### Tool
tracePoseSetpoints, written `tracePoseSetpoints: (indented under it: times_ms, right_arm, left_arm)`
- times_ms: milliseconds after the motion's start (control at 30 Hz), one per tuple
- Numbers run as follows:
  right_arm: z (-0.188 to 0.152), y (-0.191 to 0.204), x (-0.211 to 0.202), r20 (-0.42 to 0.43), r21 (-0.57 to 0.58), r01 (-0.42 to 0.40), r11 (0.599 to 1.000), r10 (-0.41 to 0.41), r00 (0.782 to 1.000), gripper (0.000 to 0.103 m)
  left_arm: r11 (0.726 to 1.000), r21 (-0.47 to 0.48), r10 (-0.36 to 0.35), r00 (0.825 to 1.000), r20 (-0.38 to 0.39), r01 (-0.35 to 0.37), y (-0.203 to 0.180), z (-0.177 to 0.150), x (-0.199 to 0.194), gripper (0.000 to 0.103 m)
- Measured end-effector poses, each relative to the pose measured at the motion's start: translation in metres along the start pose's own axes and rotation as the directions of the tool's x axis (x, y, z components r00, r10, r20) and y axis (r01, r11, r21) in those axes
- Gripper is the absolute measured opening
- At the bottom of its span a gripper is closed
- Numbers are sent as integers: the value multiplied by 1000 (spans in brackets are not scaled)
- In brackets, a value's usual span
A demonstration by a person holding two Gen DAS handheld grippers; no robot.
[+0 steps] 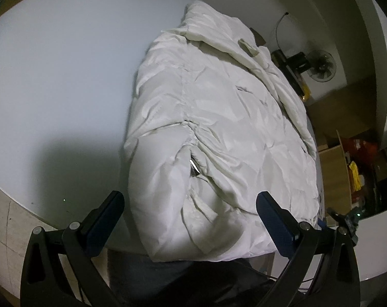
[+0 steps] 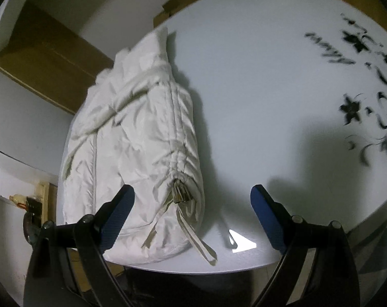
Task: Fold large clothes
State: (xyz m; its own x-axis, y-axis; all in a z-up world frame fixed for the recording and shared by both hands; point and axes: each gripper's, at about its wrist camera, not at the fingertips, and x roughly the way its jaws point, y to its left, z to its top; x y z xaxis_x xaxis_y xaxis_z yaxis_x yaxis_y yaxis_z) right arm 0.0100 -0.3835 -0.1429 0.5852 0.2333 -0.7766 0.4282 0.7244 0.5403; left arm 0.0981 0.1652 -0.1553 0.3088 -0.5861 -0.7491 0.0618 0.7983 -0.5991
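Observation:
A white puffy jacket (image 1: 219, 117) lies folded in a long bundle on the white table (image 1: 60, 81). In the left wrist view it runs from the near edge toward the far right. My left gripper (image 1: 190, 208) is open, above the jacket's near end, fingers either side of it, holding nothing. In the right wrist view the jacket (image 2: 132, 133) lies on the table's left side (image 2: 257, 89), its drawstring cords (image 2: 201, 245) trailing off the near end. My right gripper (image 2: 192, 204) is open and empty, above that near end.
The table has a black floral print (image 2: 357, 97) at one side. Cardboard boxes (image 2: 47, 58) stand beyond the table edge. A fan (image 1: 321, 66) and a box of colourful items (image 1: 357, 163) sit on the floor to the right.

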Motion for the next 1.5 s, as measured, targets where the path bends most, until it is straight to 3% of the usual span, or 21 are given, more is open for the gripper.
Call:
tracePoseSetpoints:
  times_ms: [267,600,900,1033,1100,1133,1167,1200,1233,1333,1500]
  right_arm:
    - [-7,11,33,-74,-5,-34,999,33,997,92]
    - [-9,22,41,-94,-24,-60,998,58,994,93]
    - [-3,35,58,-125,19,-144,989,145,982,93]
    - [-1,40,66,-127,38,-192,981,195,973,93]
    - [-3,46,67,-123,10,-173,985,173,977,93]
    - [-4,49,66,-119,-6,-150,989,148,982,88]
    - [-5,51,67,-116,-19,-115,993,112,987,64]
    - [-6,48,71,-126,-16,-88,996,85,988,45]
    - [-7,44,73,-124,3,-108,994,108,986,30]
    - [-7,37,73,-120,14,-137,991,137,983,23]
    - [-11,38,71,-107,2,-129,992,128,986,19]
  left_arm:
    - [995,-24,-102,995,-21,102,-3,12,11,103]
    - [991,-21,-131,990,-44,130,-11,31,28,103]
    - [984,-18,-178,982,-67,177,-13,44,38,102]
    - [984,-37,-174,983,-63,172,-14,46,41,101]
    - [986,-31,-163,985,-55,162,-15,43,40,100]
    - [987,-34,-159,986,-46,157,-14,42,39,93]
    - [989,-39,-145,989,-42,144,-12,41,39,70]
    - [991,-48,-128,991,-41,126,-9,41,39,56]
    - [991,-70,-112,993,-36,110,-3,41,40,37]
    - [981,-120,-156,987,-34,151,10,41,44,28]
    - [990,-84,-121,992,-37,117,5,39,46,18]
